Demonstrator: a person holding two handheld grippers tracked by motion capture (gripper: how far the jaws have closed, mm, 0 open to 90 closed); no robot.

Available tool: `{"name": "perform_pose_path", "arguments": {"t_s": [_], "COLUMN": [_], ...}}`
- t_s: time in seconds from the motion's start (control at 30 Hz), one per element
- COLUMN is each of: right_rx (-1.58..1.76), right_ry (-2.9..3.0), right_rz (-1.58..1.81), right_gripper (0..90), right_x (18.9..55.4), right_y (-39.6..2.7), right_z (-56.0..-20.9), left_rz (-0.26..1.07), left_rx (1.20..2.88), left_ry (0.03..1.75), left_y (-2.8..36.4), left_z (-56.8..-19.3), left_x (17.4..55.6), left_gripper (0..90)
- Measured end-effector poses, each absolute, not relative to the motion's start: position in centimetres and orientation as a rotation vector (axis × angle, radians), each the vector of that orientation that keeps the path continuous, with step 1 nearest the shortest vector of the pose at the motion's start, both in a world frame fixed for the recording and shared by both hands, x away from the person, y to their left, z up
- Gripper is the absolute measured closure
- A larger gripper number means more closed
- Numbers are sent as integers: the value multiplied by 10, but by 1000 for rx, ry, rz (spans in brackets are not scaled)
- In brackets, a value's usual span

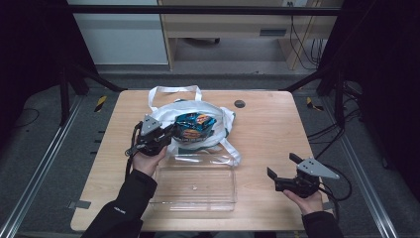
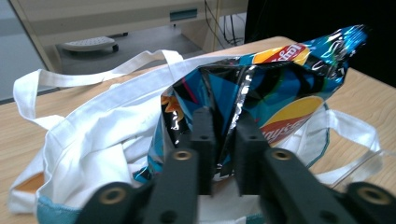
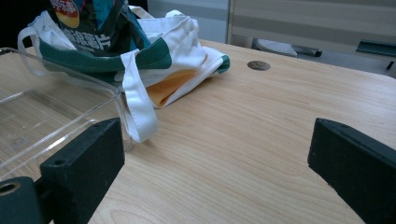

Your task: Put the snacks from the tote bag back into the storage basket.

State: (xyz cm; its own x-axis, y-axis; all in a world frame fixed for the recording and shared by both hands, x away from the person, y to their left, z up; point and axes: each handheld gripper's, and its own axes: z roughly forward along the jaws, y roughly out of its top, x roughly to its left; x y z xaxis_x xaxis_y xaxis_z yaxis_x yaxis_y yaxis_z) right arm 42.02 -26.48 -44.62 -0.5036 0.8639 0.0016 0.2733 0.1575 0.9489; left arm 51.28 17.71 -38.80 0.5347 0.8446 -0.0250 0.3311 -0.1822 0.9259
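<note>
At the back-middle of the light wooden table (image 1: pixel 267 129), a crinkled blue foil chip bag with a red-and-yellow logo (image 1: pixel 194 126) sits in the open mouth of a white cloth tote bag with green trim (image 1: pixel 220 130). Chip bag is partly out of the tote, top end raised, lower part still inside the cloth.

Left tool (image 2: pixel 223 154): pinching a fold of the chip bag's foil. In the left gripper view the two black pads are close together with the foil crease caught between them. In the high view that tool (image 1: pixel 171 133) is at the tote's left edge, pointing right into the bag.

Tote: lies flat-ish on the table, white straps (image 1: pixel 174 90) looped out behind and one strap trailing forward over the rim of the tray. Orange lining shows at the tote's side in the right gripper view.

Clear rectangular plastic tray (image 1: pixel 195 186): just in front of the tote, touching its strap, nothing visible in it apart from a small speck.

Right tool (image 1: pixel 281 170): spread wide, nothing between the pads, near the table's front right, well apart from tote and tray. In its own view it (image 3: pixel 219 154) looks across bare wood toward the tote.

Small dark round plug (image 1: pixel 239 103) in the tabletop, right of the tote.
</note>
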Motion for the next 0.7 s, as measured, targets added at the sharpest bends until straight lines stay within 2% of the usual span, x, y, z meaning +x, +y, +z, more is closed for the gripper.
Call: {"name": "perform_pose_path", "arguments": {"t_s": [0.07,0.1,0.2,0.33,0.37,0.43,0.47,0.5,0.57,0.7], "right_rx": [1080,1081,1081,1078,1078,1080,1078,1077,1077,1079], "right_ry": [1872,1872,1875,1878,1878,1881,1883,1884,1886,1885], "right_rz": [1356,1356,1349,1348,1346,1342,1340,1340,1340,1340], "right_gripper": [42,42,42,42,42,42,42,42,42,42], "right_x": [420,420,421,421,421,422,422,423,422,422], "right_y": [-265,-265,-264,-264,-264,-264,-263,-263,-263,-263], "right_z": [-446,-446,-446,-446,-447,-447,-447,-447,-447,-447], "left_rz": [647,668,675,669,666,652,648,627,619,640], "left_rx": [1743,1742,1746,1734,1731,1730,1731,1732,1741,1761], "left_ry": [980,956,943,949,952,960,964,976,980,982], "left_y": [177,177,177,178,179,181,182,182,181,178], "left_z": [-388,-389,-391,-391,-391,-392,-392,-391,-391,-390], "left_x": [514,516,522,527,528,530,531,531,530,528], "left_gripper": [605,580,551,557,564,651,651,716,773,833]}}
